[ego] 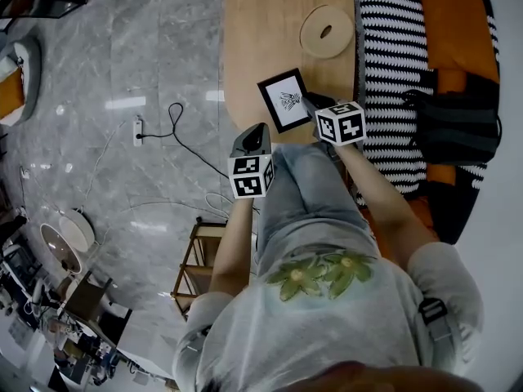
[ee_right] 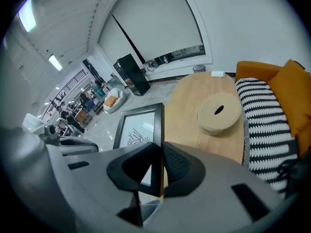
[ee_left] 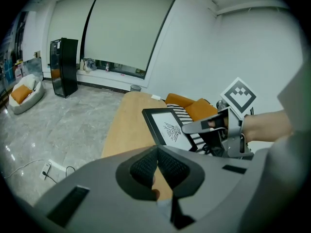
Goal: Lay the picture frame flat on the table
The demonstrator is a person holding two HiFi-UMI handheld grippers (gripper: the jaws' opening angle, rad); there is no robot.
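The person reaches both forearms forward. The right gripper goes further and reaches over the near end of the wooden table. The left gripper is held back, just at the table's near edge and apart from the picture frame.

The frame stands on the table near that edge. It is tilted and not flat, and its white picture side faces up toward the head camera.

In the right gripper view, the jaws of the right gripper are pressed on the black right edge of the frame, which rises between the pads. This grip is hard to see from the head view. This view also shows a round beige ring lying further along the table, and a striped cushion beside it.

In the left gripper view, the jaws of the left gripper are closed together with nothing between them. Beyond them, the frame is seen from the front, with the right gripper at its side.
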